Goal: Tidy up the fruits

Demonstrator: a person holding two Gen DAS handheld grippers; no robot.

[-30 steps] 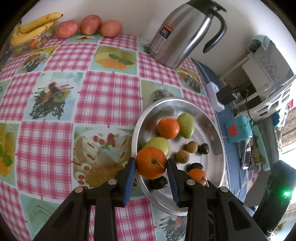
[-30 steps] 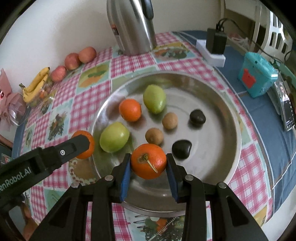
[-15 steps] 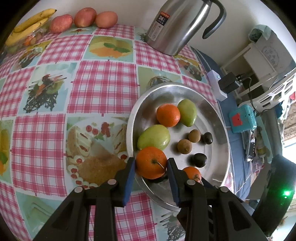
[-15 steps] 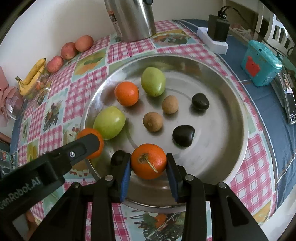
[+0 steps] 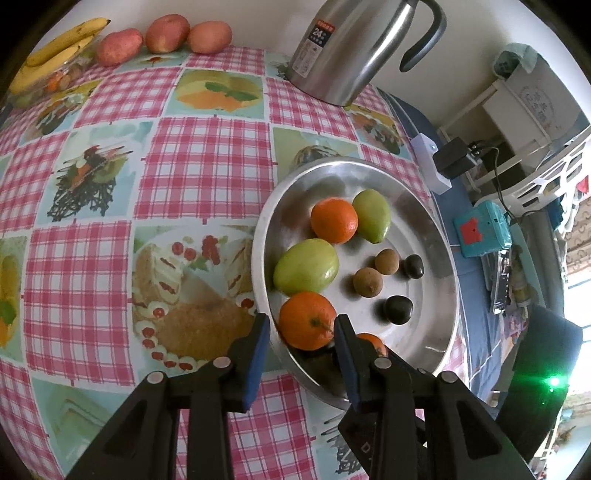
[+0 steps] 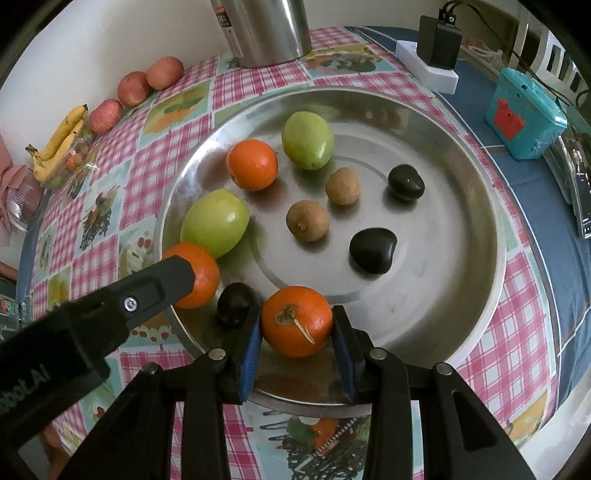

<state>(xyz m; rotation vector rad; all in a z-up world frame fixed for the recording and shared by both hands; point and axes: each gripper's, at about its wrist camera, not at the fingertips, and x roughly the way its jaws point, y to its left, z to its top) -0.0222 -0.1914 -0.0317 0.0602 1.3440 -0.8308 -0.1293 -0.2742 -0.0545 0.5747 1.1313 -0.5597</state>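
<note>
Pink-and-white checked bench cloth (image 5: 207, 158) with pale food-picture squares, silver metal tray (image 6: 443, 280), orange tangerines (image 6: 252, 164), green fruits (image 6: 307, 139), brown kiwis (image 6: 307, 220), glossy black fruits (image 6: 373, 250), yellow bananas (image 5: 55, 48), blue-padded black fingers (image 6: 251, 350)

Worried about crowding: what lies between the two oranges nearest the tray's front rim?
A small dark fruit, between the rim-side orange and the stemmed orange; right wrist view shows it.

kettle (image 6: 266, 31) chopped off at the top in the right wrist view, label text too tiny to read, 1 orange (image 5: 371, 341) mostly tucked behind the left gripper's finger, bananas (image 5: 55, 48) clipped by the edge
</note>
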